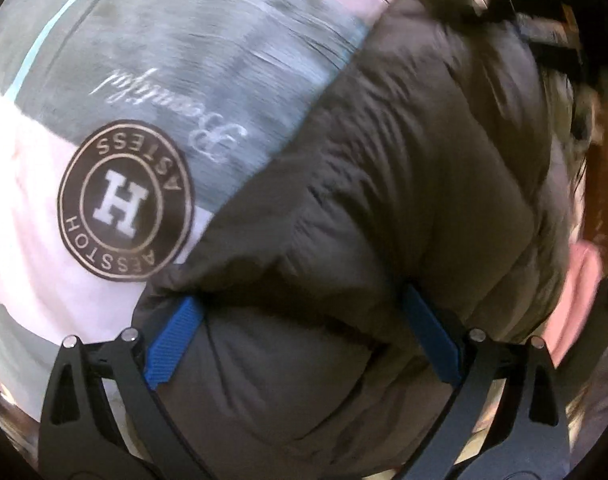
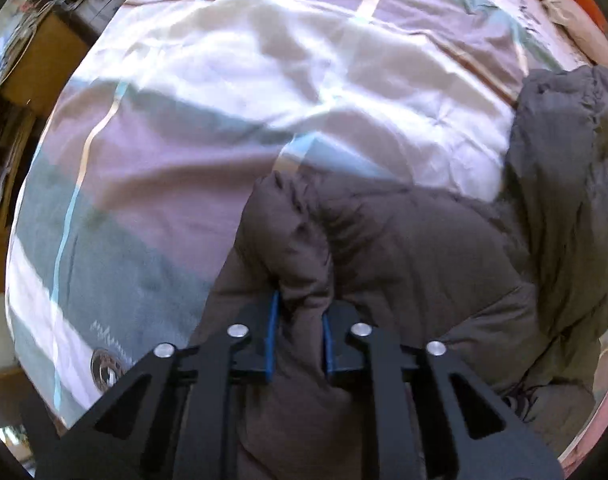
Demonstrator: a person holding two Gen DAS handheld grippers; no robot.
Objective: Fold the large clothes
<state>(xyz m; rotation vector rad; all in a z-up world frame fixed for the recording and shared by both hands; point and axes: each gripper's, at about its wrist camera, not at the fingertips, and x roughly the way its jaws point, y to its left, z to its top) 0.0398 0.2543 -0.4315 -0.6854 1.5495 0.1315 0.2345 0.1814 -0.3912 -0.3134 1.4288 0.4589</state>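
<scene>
Here the left claw (image 1: 300, 300) gapes around the jacket (image 1: 383, 200); only the right view shows its claw (image 2: 300, 304) clamping a fold

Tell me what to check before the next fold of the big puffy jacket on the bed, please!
1. Right gripper holds the jacket: ok, its jaws are pinched on a bunched fold.
2. Left gripper holds the jacket: cannot tell; its jaws stand wide with padded fabric bulging between them, and the picture is blurred.
3. Jacket lies flat: not ok, it is lumpy and crumpled in the right wrist view.
4. Room on the bedspread to fold onto: ok, a broad bare stretch shows past the jacket.
5. Round H logo on the bedspread stays uncovered: ok, the jacket edge sits beside it.
</scene>
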